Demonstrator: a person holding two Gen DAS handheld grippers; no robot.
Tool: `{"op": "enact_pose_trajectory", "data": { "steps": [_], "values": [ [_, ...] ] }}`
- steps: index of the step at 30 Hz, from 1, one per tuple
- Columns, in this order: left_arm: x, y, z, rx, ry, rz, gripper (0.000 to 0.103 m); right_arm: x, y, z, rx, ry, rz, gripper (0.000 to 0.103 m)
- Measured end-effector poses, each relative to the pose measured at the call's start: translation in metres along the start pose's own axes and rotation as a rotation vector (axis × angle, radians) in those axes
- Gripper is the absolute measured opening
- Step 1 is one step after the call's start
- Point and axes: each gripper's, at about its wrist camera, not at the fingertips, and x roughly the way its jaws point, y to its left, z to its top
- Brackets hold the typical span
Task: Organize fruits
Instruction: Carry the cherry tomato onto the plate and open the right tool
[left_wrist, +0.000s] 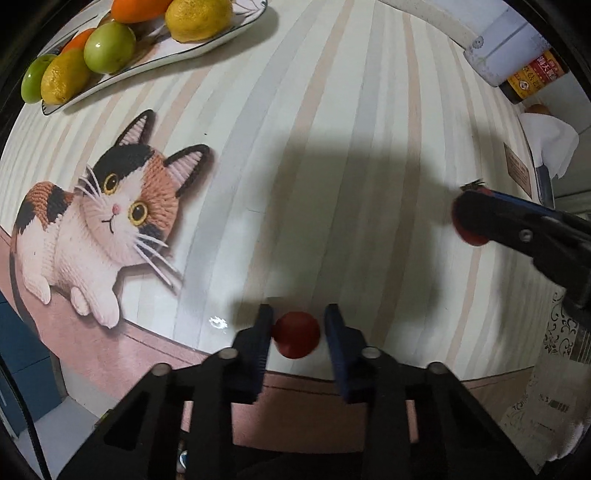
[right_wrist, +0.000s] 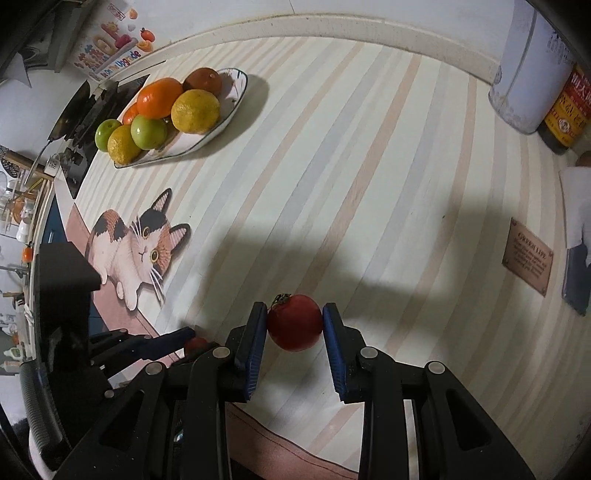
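My left gripper (left_wrist: 298, 325) is shut on a small red tomato (left_wrist: 296, 334), held above the striped tabletop. My right gripper (right_wrist: 294, 317) is shut on a larger red tomato (right_wrist: 294, 323) with a dried stem. The right gripper and its tomato (left_wrist: 469, 232) also show at the right of the left wrist view. The left gripper and its tomato (right_wrist: 195, 344) show at the lower left of the right wrist view. A white plate (right_wrist: 236, 101) at the far left holds oranges, lemons and green fruits; the plate also shows in the left wrist view (left_wrist: 207, 48).
A cat picture (left_wrist: 110, 221) is printed on the table cover. A white canister (right_wrist: 524, 81) and a dark sauce bottle (right_wrist: 563, 114) stand at the far right by the wall. A brown label (right_wrist: 528, 256) and white tissue (left_wrist: 550, 144) lie at the right edge.
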Motion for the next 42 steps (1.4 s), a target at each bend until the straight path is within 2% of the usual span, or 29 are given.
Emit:
{"op": "enact_pose_trajectory", "data": {
  "steps": [7,14,18,23,27,32,35,38,39,40,42],
  "values": [
    [-0.028,0.036,0.019,-0.11,-0.073,-0.061,0.023,-0.012,0.005,0.016,0.004,-0.04,0.04,0.033],
    [-0.099,0.105,0.071,-0.306,-0.22,-0.197,0.023,0.001,0.027,0.058,0.071,-0.087,0.237,0.033],
    [-0.117,0.131,0.096,-0.359,-0.276,-0.198,0.023,0.017,0.054,0.092,0.086,-0.121,0.322,0.033],
    [-0.104,0.173,0.125,-0.414,-0.258,-0.223,0.023,0.045,0.09,0.125,0.038,-0.135,0.326,0.033],
    [-0.082,0.183,0.138,-0.446,-0.215,-0.259,0.023,0.069,0.106,0.143,0.008,-0.126,0.288,0.033],
    [-0.068,0.181,0.147,-0.449,-0.192,-0.253,0.023,0.086,0.11,0.152,-0.01,-0.112,0.265,0.034],
    [-0.059,0.18,0.152,-0.456,-0.155,-0.278,0.026,0.089,0.111,0.153,-0.023,-0.102,0.255,0.043],
    [-0.053,0.183,0.153,-0.476,-0.127,-0.274,0.027,0.083,0.111,0.154,-0.048,-0.107,0.253,0.058],
    [-0.054,0.185,0.151,-0.477,-0.125,-0.272,0.027,0.079,0.113,0.154,-0.057,-0.11,0.229,0.07],
    [-0.056,0.185,0.149,-0.476,-0.128,-0.263,0.027,0.077,0.111,0.152,-0.06,-0.112,0.22,0.074],
    [-0.062,0.187,0.143,-0.47,-0.141,-0.235,0.029,0.069,0.108,0.148,-0.078,-0.116,0.209,0.074]
  ]
}}
